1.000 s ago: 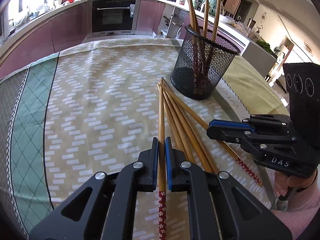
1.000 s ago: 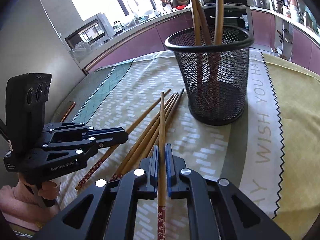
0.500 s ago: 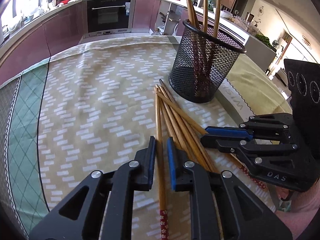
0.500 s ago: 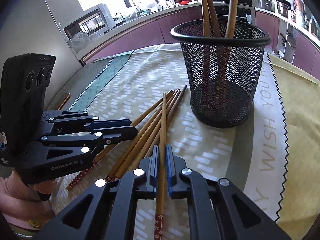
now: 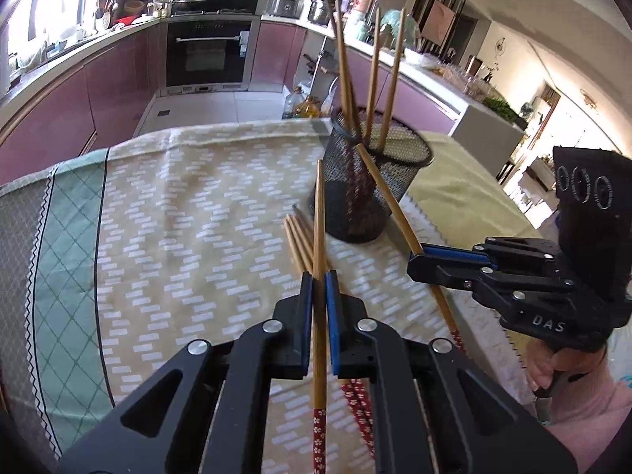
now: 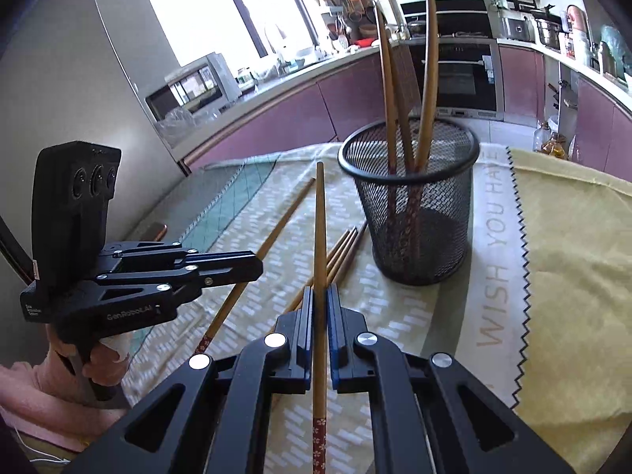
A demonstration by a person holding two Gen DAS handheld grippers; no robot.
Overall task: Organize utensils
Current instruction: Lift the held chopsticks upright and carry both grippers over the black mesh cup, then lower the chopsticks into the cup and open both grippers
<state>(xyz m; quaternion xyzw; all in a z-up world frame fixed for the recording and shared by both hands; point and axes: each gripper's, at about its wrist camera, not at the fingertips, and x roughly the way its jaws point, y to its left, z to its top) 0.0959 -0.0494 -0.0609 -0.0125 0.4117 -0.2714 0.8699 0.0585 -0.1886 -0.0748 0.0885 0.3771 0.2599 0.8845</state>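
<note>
Both your left claw (image 5: pixel 319 276) and right claw (image 6: pixel 320 290) have lifted, each gripping one bamboo chopstick (image 5: pixel 318 213), ready for the black mesh holder (image 6: pixel 414 205).

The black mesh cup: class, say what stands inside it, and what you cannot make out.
Inside the black mesh cup three chopsticks stand leaning, patterned ends down. The mesh blurs their lower ends, so whether anything else lies at the bottom stays unclear.
</note>
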